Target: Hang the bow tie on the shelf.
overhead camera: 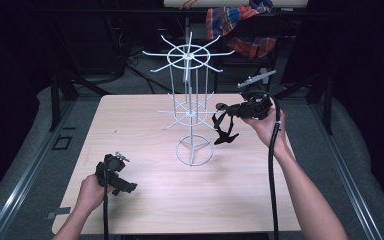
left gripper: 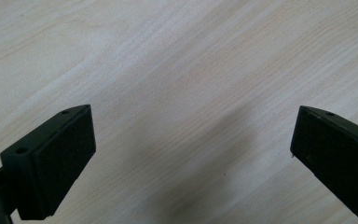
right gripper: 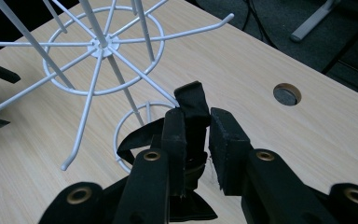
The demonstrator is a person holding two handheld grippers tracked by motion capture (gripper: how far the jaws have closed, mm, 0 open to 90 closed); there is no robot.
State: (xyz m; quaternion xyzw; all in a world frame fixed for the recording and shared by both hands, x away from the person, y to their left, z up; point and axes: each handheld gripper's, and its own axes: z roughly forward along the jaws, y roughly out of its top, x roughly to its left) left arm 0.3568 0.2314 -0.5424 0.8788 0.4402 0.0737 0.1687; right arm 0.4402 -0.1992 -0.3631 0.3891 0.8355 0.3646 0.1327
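Right gripper (overhead camera: pixel 226 111) raised at 2 o'clock from table (overhead camera: pixel 145 200) centre, clenched on black strap (right gripper: pixel 193 109), strap end touching a lower hook of white wire rack (overhead camera: pixel 192 107). Rest of strap dangling just right of rack. Left gripper (overhead camera: pixel 125 186) at 7 o'clock, low over wood, jaws spread, nothing between.

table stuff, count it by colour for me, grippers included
White: 1, the wire display rack
Black: 3, the strap, the left gripper and the right gripper
Total: 4
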